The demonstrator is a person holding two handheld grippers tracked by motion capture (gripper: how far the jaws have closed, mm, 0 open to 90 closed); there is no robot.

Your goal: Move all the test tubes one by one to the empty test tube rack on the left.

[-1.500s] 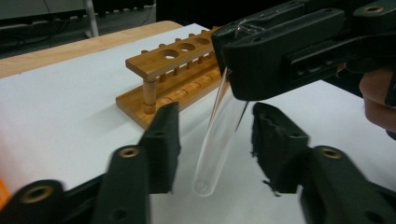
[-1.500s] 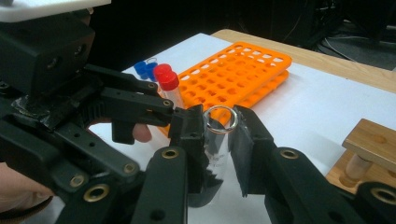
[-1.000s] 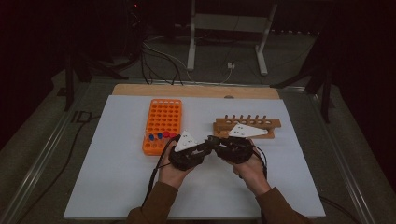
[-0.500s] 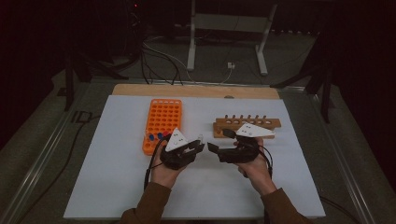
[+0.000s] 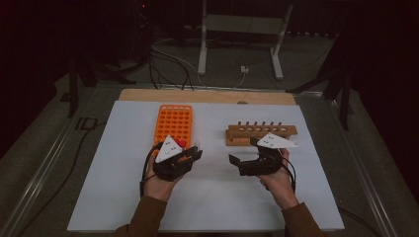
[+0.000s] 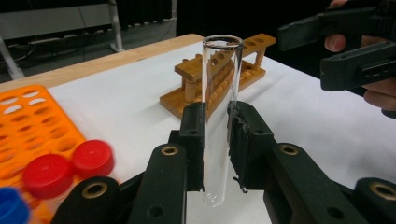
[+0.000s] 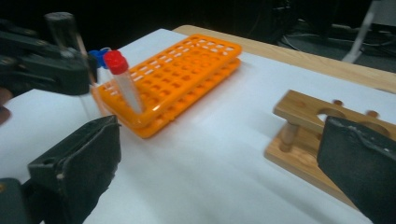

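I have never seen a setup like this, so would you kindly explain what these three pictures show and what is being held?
A person sits at a table covered with a white sheet, holding a hand-operated two-jaw gripper in each hand. The high view looks down from above; the other two pictures come from cameras riding on each gripper. The left gripper is shut on a clear, uncapped test tube, held upright. The right gripper is open and holds nothing. On the sheet lie an orange tube rack with red-capped tubes and a wooden rack.

No readable text, label, brand or number shows on the racks, tubes, grippers or table, near the fingers or elsewhere
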